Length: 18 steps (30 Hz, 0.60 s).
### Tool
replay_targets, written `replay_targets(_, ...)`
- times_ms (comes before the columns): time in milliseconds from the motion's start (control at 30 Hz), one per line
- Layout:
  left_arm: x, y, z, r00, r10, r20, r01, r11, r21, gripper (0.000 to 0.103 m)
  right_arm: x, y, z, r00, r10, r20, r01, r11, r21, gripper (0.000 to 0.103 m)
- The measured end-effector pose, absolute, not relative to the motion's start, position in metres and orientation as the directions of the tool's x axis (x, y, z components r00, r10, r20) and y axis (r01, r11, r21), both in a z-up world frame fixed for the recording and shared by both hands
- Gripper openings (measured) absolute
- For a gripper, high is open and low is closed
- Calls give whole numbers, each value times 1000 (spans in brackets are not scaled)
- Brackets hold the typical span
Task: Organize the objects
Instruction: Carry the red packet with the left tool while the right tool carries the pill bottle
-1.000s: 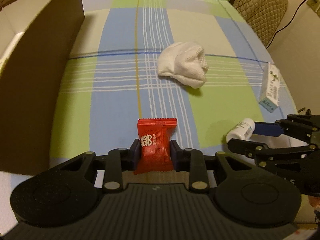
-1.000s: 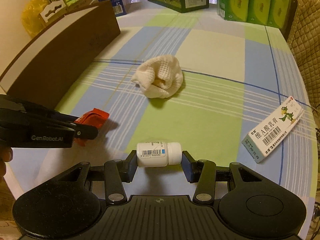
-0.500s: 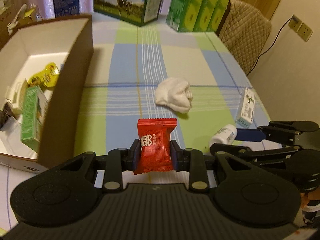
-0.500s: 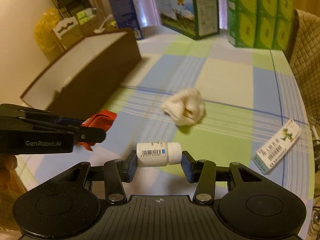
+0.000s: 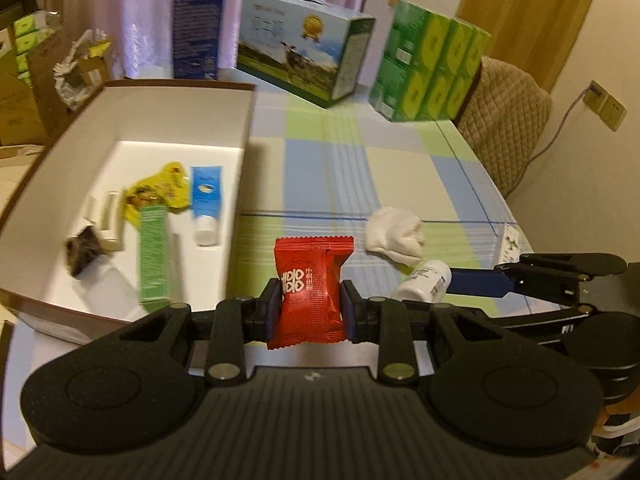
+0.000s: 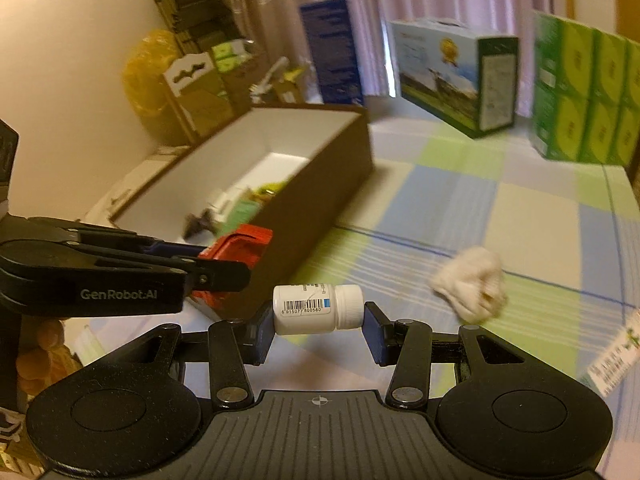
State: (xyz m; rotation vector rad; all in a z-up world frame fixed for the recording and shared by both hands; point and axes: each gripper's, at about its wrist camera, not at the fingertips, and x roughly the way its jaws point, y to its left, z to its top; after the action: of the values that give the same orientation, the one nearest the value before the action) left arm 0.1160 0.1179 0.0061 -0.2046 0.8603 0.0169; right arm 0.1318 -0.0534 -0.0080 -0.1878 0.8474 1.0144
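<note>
My left gripper (image 5: 308,306) is shut on a red snack packet (image 5: 310,288), held upright above the table near the open brown box (image 5: 120,128). The box has white inner walls and holds several items, among them a blue tube (image 5: 206,196) and a green carton (image 5: 153,252). My right gripper (image 6: 319,320) is shut on a white pill bottle (image 6: 318,309), gripped end to end and lying sideways. In the right wrist view the left gripper (image 6: 224,272) with the red packet (image 6: 236,248) hangs just left of the bottle, in front of the box (image 6: 312,200).
A rolled white sock (image 5: 396,232) lies on the checked tablecloth (image 5: 332,168), with a small medicine carton (image 5: 510,242) at the right edge. Milk carton box (image 5: 304,64), green tissue packs (image 5: 432,72) and a blue box (image 5: 198,20) stand at the back. A padded chair (image 5: 508,120) is at right.
Both grippers have risen with their loads and tilted up, so the inside of the box now shows. The table objects look farther away.
</note>
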Motion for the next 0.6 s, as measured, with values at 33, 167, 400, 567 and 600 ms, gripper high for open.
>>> replay_targets(33,114,124,8,657,-62,-752,-104,980,-172,26,129,-48,-6,246,676,-695,-811,536,233,43)
replay_targets(167,105,150,13,669,-36,-742,-130,978,-165,26,117,-23,-1,239,696,-678,-827,511,233,43)
replay_targets(400,101,193,17,680,2,-733,-168,974,-153,26,110,20,1,230,712,-663,-843,486,229,43)
replay_targets(567,102,221,17,683,20,-730,-182,973,-144,26,109,47,1,245,715,-655,-849,484,210,43)
replay_targets(600,103,226,17,682,22,-731,-184,973,-142,26,109,53,1,250,714,-654,-850,485,205,43)
